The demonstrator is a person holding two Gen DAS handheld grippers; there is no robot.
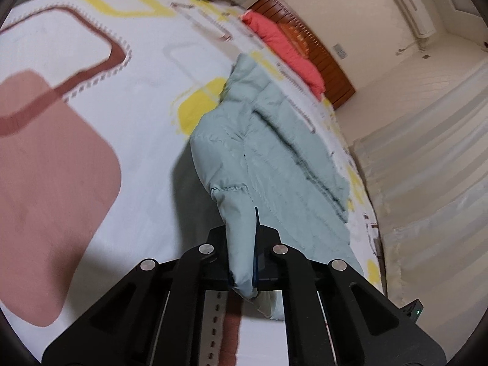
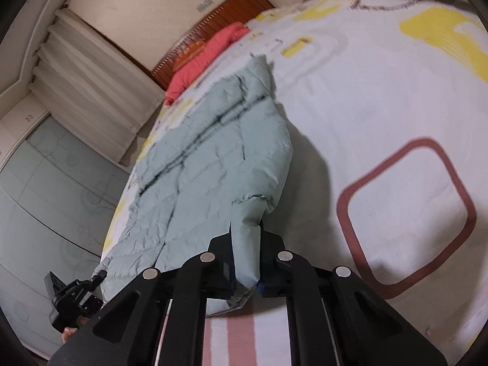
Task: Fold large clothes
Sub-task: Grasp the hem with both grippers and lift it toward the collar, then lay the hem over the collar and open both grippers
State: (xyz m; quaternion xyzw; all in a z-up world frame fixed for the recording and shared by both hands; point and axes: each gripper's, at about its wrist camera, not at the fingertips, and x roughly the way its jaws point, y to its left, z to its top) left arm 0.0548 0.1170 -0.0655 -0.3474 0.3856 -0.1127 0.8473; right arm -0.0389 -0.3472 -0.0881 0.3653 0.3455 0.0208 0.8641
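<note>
I am pinching one pale green quilted jacket [image 1: 268,140] in two places: my left gripper [image 1: 242,256] and my right gripper [image 2: 247,259] are each clamping their jaws on a puffy fold. The jacket is lying on one bed [image 1: 137,152] with a smooth patterned sheet, near one coral pillow [image 1: 283,45].

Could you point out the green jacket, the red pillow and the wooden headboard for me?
Jacket [image 1: 274,152]: left wrist view, on its quilted body.
Pillow [image 1: 286,48]: left wrist view, on its middle.
Headboard [image 2: 225,9]: right wrist view, on its slatted wood panel.
</note>
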